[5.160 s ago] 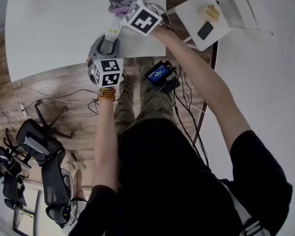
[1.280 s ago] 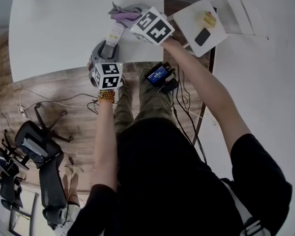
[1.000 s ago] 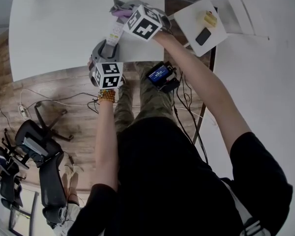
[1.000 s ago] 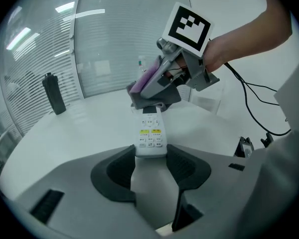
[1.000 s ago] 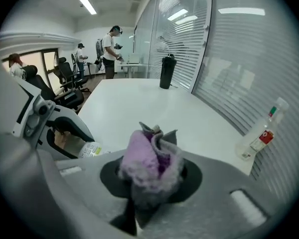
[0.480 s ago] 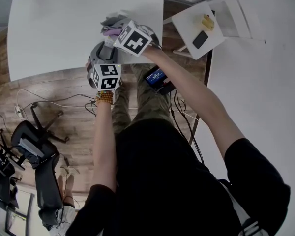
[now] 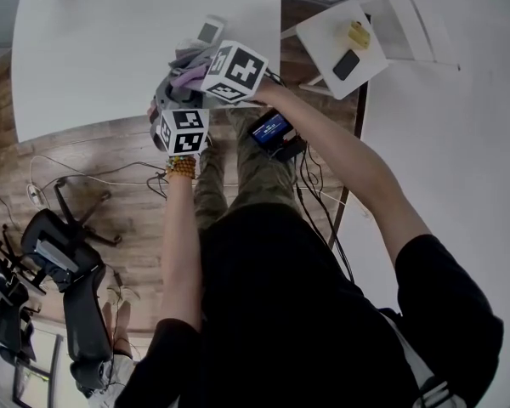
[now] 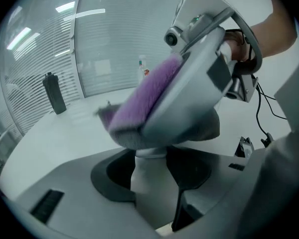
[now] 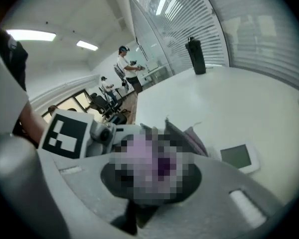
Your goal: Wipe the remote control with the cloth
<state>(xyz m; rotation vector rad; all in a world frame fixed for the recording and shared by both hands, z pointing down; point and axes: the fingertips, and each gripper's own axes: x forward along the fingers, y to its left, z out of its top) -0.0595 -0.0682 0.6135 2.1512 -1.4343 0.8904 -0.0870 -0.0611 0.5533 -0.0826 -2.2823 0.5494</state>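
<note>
— Two grippers at work: what does each one hold?
— The left gripper (image 8: 152,172) has its jaws pressed on the near end of the white remote (image 7: 208,31), which reaches out from between them over the table (image 7: 93,49). The right gripper (image 9: 149,180) has its jaws closed on the cloth (image 7: 185,73), a purple and grey bundle.
— Where is the cloth against the remote?
— On top of it, just beyond the left jaws. In the left gripper view the cloth and the right gripper's grey body sit directly above the remote and hide most of it. Only the far end, with its small grey screen, shows past the cloth in the head view and the right gripper view.
— Does the remote lie on the table?
— Its far end is over the white top, near the front edge. Whether it rests there or is lifted, I cannot tell.
— How do the grippers stand to each other?
— Close together at the table's near edge, the right one's marker cube just beyond the left one's.
— Anything else?
— A black bottle (image 8: 54,92) stands upright at the far side of the table, well apart from the work. To the right, a small side table (image 7: 323,25) bears a phone (image 7: 346,64) and a yellow thing (image 7: 358,34).
</note>
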